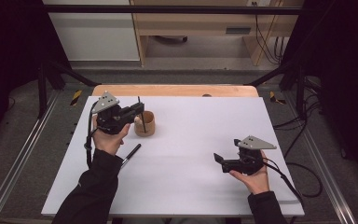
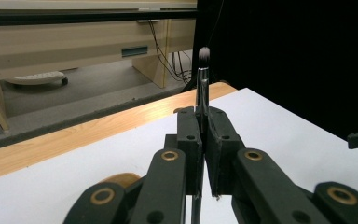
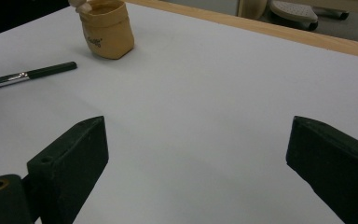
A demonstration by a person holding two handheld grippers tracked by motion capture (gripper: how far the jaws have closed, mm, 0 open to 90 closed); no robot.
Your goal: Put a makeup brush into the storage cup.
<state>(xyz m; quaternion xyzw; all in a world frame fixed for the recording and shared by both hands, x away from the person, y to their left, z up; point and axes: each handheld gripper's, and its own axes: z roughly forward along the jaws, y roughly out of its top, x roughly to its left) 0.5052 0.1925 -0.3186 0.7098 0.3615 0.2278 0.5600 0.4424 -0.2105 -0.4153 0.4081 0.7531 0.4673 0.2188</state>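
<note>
Left tongs (image 1: 140, 112) clamped on thin brush (image 2: 202, 88), long axis upright, bristles up, handle end hung directly over tan pouch (image 1: 145, 124); straight drop judged next. Right tongs (image 1: 218, 158) held open, empty, well apart over surface (image 1: 191, 140). Second brush (image 1: 131, 154) lying flat near left hand.

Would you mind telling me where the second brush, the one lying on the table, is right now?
In the high view the loose brush lies flat on the white table, left of centre, just right of the left forearm and nearer the person than the tan pouch.
</note>
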